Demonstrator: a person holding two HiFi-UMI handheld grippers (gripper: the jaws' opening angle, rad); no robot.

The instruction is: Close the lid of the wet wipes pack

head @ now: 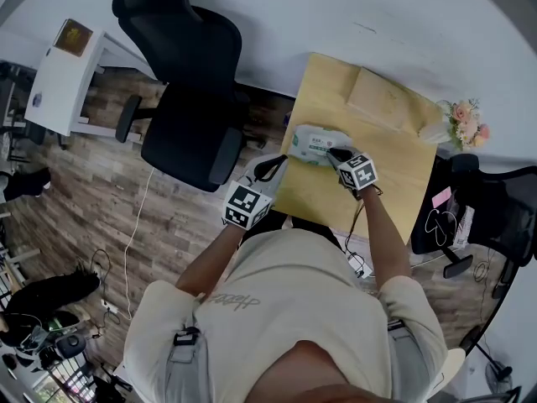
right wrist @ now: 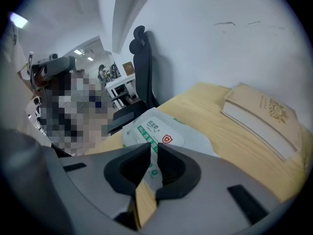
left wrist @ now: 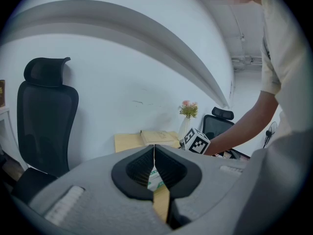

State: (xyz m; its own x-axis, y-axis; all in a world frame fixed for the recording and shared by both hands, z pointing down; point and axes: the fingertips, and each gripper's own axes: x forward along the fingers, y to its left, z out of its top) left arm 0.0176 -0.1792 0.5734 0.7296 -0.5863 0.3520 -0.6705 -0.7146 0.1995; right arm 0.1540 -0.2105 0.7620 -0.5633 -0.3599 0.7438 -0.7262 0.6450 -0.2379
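The wet wipes pack [head: 312, 143] is white with green print and lies near the left edge of the wooden table [head: 336, 200]. In the right gripper view the wet wipes pack [right wrist: 168, 133] shows a white lid with a red shield mark, lying flat on its top. My right gripper [head: 333, 152] rests at the pack's right end, jaws shut with nothing between them [right wrist: 153, 146]. My left gripper [head: 281, 159] hovers at the table's left edge just short of the pack, also shut [left wrist: 154, 148]; a sliver of the pack [left wrist: 155, 178] shows below its tips.
A beige book [head: 382, 99] lies at the table's far side, with a vase of flowers [head: 466, 124] at the far right corner. A black office chair [head: 193, 99] stands left of the table and another chair [head: 478, 208] to the right. Cables trail over the wooden floor.
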